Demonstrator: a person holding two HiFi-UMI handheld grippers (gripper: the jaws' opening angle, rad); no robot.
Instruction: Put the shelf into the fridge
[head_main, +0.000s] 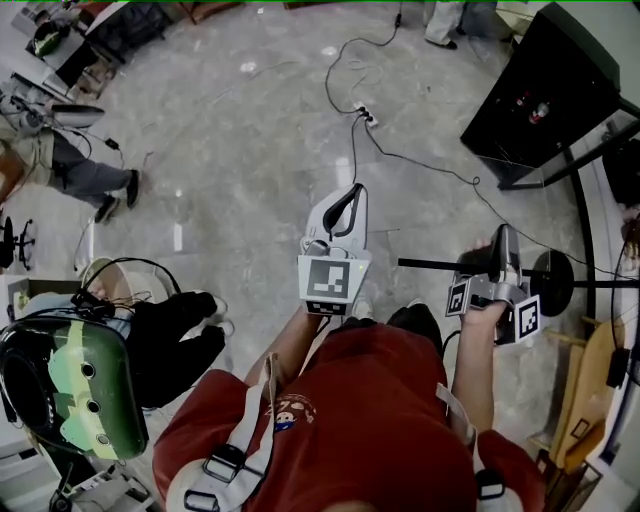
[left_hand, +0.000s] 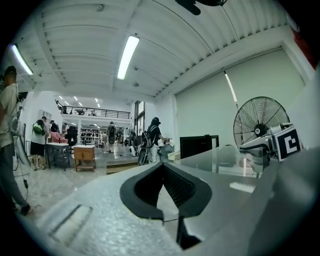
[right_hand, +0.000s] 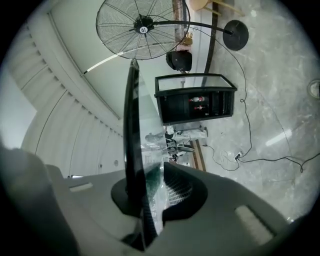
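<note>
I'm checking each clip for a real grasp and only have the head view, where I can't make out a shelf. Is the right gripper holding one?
Observer: Yes. Its own view shows the right gripper shut on the shelf, a clear pane with a dark edge.
Operator: And the left?
Observer: The left gripper looks closed on the pane's edge too; the pane runs across to the right gripper.
Operator: Aimed at the fridge?
Observer: The right gripper view faces the front of the fridge, just right of the pane.
</note>
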